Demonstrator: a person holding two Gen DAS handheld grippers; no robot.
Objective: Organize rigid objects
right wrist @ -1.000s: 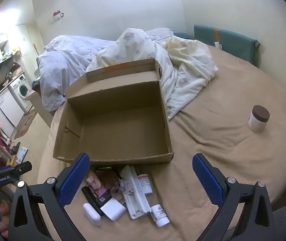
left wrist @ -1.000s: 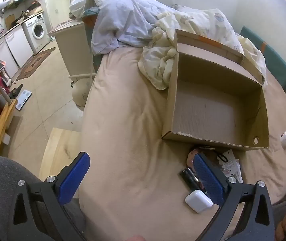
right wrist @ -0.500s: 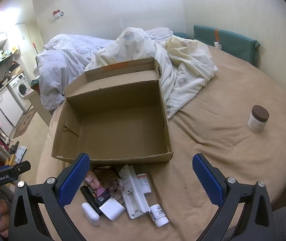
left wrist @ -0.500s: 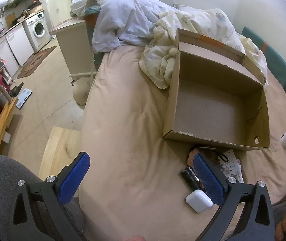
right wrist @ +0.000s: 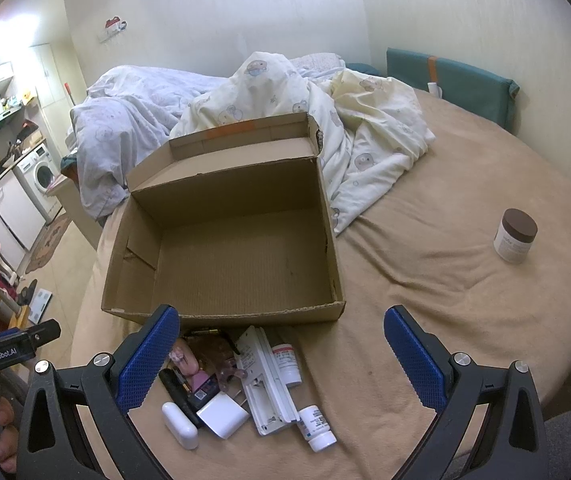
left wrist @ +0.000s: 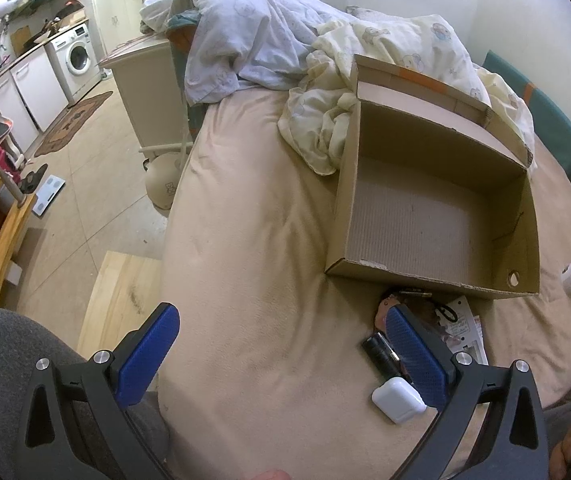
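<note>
Both the left gripper (left wrist: pixel 281 344) and the right gripper (right wrist: pixel 281 344) gaped wide, holding nothing. Just beyond, small items (right wrist: pixel 245 384) lay heaped on the bed (right wrist: pixel 425 280) against the cardboard box (right wrist: pixel 225 312), whose inside was bare. Farther right stood a brown-lidded jar (right wrist: pixel 514 240).

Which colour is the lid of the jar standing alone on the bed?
Dark brown lid on a white jar; right wrist view.
</note>
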